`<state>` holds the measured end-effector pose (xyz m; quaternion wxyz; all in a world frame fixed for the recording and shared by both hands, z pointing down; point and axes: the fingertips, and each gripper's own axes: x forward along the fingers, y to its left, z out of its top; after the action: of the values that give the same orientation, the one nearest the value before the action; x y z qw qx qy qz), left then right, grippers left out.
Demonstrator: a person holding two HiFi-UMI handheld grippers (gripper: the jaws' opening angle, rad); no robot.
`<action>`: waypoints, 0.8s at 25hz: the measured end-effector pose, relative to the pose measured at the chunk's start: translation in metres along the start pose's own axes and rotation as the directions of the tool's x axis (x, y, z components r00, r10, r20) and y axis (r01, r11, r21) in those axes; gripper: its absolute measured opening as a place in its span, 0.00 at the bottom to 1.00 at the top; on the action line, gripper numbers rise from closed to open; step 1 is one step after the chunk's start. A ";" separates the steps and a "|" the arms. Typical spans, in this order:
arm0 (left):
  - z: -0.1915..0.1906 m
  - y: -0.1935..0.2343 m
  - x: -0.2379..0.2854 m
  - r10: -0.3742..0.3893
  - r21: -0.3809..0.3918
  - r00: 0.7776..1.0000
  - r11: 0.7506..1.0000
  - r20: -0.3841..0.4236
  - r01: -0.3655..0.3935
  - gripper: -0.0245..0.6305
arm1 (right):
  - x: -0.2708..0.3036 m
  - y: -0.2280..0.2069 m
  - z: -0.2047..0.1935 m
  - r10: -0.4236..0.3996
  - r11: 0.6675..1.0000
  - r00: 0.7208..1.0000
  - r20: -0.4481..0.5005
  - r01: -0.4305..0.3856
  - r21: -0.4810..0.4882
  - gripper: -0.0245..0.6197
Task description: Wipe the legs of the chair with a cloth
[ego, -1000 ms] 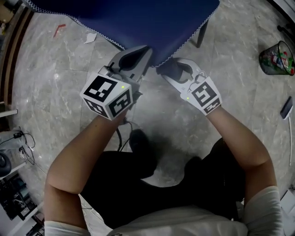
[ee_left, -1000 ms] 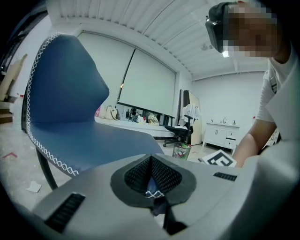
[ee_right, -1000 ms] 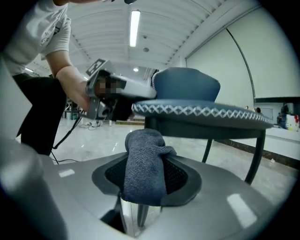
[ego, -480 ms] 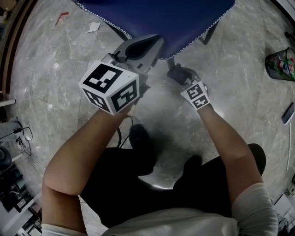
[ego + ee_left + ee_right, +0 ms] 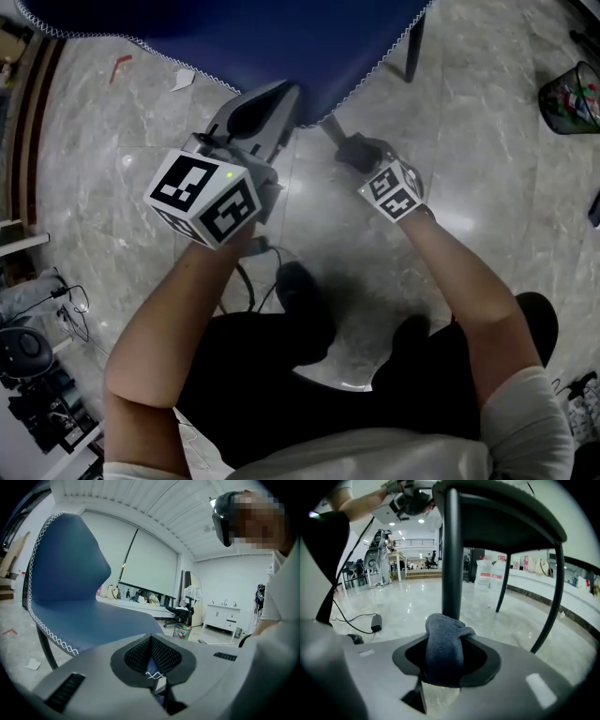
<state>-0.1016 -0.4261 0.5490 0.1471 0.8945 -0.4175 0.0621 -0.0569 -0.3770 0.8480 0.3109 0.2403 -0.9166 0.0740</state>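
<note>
Contact between cloth (image 5: pixel 443 641) and leg (image 5: pixel 452 550) showed plainly only in my right gripper view; the head view gave just a dark lump by the seat (image 5: pixel 234 33). The cloth was a bunched grey-blue wad, with the right gripper (image 5: pixel 446 660) closing its jaws on it. My left gripper (image 5: pixel 152 663) was clamped on the seat's stitched edge.

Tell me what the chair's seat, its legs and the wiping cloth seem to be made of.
The seat looks like blue leather or faux leather, smooth and matte, with white zigzag stitching along its edge. The leg is probably painted metal tube: thin, round, dark, slightly glossy. The cloth is soft grey-blue fabric, likely microfibre or terry, judging by its fuzzy nap and bunched folds.
</note>
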 end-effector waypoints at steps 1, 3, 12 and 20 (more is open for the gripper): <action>-0.001 -0.001 0.001 0.001 -0.005 1.000 1.000 -0.008 -0.001 0.04 | -0.013 0.000 0.020 0.005 1.000 0.999 0.041 -0.004 -0.027 0.30; -0.002 -0.003 0.004 0.004 -0.014 1.000 1.000 -0.020 -0.005 0.04 | -0.042 -0.002 0.064 0.008 0.998 0.989 0.146 0.002 -0.067 0.29; 0.001 -0.001 0.008 0.020 -0.010 1.000 1.000 -0.020 -0.020 0.05 | -0.110 -0.009 0.178 -0.043 0.991 0.895 0.444 0.094 -0.093 0.29; 0.002 0.000 0.008 0.020 -0.005 1.000 1.000 -0.009 -0.020 0.04 | -0.029 -0.009 0.047 -0.014 0.999 0.975 0.222 0.007 0.033 0.29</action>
<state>-0.0969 -0.4325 0.5491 0.1507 0.8895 -0.4261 0.0665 -0.0577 -0.3865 0.7927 0.2030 0.2570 -0.9430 0.0599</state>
